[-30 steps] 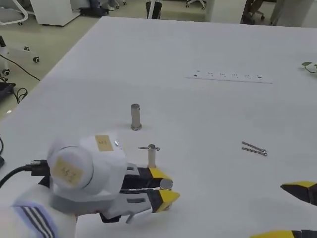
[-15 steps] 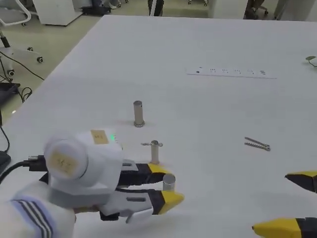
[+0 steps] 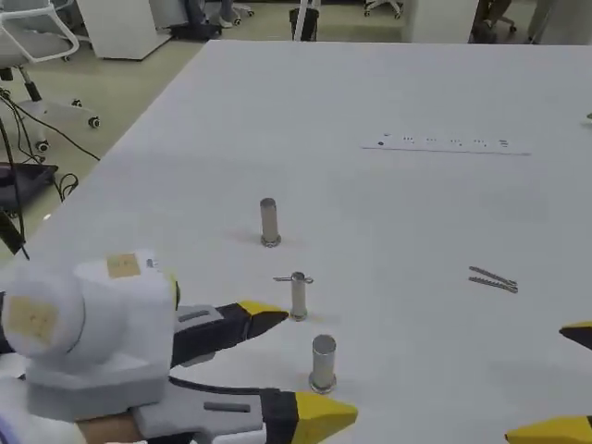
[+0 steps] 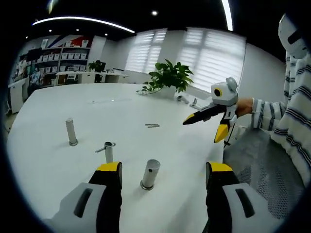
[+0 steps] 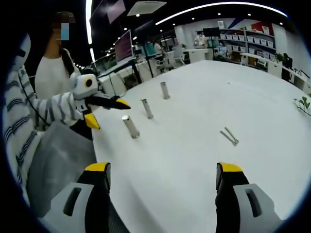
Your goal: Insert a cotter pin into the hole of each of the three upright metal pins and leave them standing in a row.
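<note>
The left hand-held gripper (image 4: pixel 165 170) is held with its yellow-tipped jaws wide apart, and nothing is gripped. The near pin (image 4: pixel 149 174) stands upright between the jaws, close to their tips, and is touched by neither.

The right hand-held gripper (image 5: pixel 163 167) is also spread wide and is empty. It is held well to the right of the pins, just above the worktop (image 3: pixel 398 213).

Three metal pins are seen standing in a slanted row that runs away from the left hand-held gripper. The middle pin (image 3: pixel 297 296) stands just beyond the near pin, with a cotter pin (image 3: pixel 289 278) pushed through its top and sticking out to one side. The far pin (image 3: pixel 268 222) stands further back, with no cotter pin seen in it.

Loose cotter pins (image 3: pixel 493 279) lie flat on the worktop, well to the right of the row and ahead of the right hand-held gripper.

The worktop is plain white, with a thin marked strip (image 3: pixel 444 143) lying further back. A chair (image 3: pixel 37 37) stands on the floor at the left. In the left gripper view a plant (image 4: pixel 167 75) is seen before windows with blinds (image 4: pixel 214 53).
</note>
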Action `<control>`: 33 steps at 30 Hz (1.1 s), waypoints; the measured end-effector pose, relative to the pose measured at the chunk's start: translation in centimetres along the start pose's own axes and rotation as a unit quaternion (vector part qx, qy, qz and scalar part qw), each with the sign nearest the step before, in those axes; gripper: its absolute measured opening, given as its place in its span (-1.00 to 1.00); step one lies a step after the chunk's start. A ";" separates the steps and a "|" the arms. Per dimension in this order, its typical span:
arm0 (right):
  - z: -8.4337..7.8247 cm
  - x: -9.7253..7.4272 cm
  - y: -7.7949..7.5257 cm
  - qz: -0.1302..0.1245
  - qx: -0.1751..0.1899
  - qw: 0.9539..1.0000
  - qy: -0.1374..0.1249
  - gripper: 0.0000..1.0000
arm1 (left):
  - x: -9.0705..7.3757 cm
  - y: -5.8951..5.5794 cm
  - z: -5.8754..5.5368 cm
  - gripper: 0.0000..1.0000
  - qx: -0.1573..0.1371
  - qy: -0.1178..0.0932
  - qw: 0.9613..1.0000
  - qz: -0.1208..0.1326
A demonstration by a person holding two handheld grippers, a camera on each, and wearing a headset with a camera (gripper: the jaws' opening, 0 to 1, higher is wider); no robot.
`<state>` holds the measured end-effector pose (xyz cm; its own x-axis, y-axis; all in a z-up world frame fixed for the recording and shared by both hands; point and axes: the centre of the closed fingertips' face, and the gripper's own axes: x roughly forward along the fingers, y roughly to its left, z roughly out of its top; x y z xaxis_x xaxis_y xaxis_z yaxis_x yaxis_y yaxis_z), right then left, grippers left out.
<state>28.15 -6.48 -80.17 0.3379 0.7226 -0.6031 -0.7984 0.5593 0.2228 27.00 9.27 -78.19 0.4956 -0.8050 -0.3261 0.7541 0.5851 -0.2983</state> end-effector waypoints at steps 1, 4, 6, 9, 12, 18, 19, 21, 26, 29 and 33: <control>0.1 0.0 0.0 0.001 -0.002 1.000 0.001 0.81 | -0.2 0.0 0.2 0.47 0.000 -0.003 1.000 0.002; 0.3 0.0 -0.2 0.004 -0.008 1.000 0.005 0.81 | -0.6 -0.4 0.5 0.80 -0.007 -0.007 1.000 0.004; 0.5 0.0 -0.4 0.006 -0.013 1.000 0.009 0.81 | -1.0 -0.8 0.6 0.87 -0.011 -0.007 1.000 0.000; 0.8 0.1 -0.5 0.010 -0.024 1.000 0.016 0.81 | -1.4 -1.2 0.3 0.84 -0.020 -0.004 1.000 -0.006; 0.9 0.2 -0.6 0.013 -0.034 0.999 0.027 0.81 | -1.7 -1.1 0.0 0.91 -0.015 0.001 1.000 -0.001; 1.3 0.3 -1.3 0.018 -0.051 0.997 0.050 0.81 | -2.4 -0.6 -0.3 0.99 -0.019 0.001 1.000 0.012; 1.3 0.3 -1.4 0.018 -0.053 0.997 0.052 0.81 | -2.5 -0.6 -0.3 0.99 -0.018 0.001 1.000 0.014; 1.4 0.4 -1.5 0.022 -0.059 0.996 0.061 0.80 | -2.6 -0.5 -0.4 0.99 -0.019 0.003 1.000 0.015; 1.4 0.6 -2.1 0.027 -0.076 0.993 0.089 0.71 | -2.9 -0.4 -0.9 0.99 -0.027 0.002 0.999 0.020; 1.6 0.8 -2.5 0.028 -0.083 0.991 0.099 0.70 | -3.0 -0.2 -1.4 0.99 -0.032 0.008 0.999 0.023; 1.9 1.1 -3.1 0.033 -0.111 0.986 0.124 0.67 | -3.1 -0.2 -1.9 0.99 -0.035 0.016 0.999 0.027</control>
<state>31.97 -6.64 -80.11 0.1722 0.6178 -0.7672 -0.9128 0.3929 0.1115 24.55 11.84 -78.81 0.5191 -0.7698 -0.3715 0.6943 0.6332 -0.3420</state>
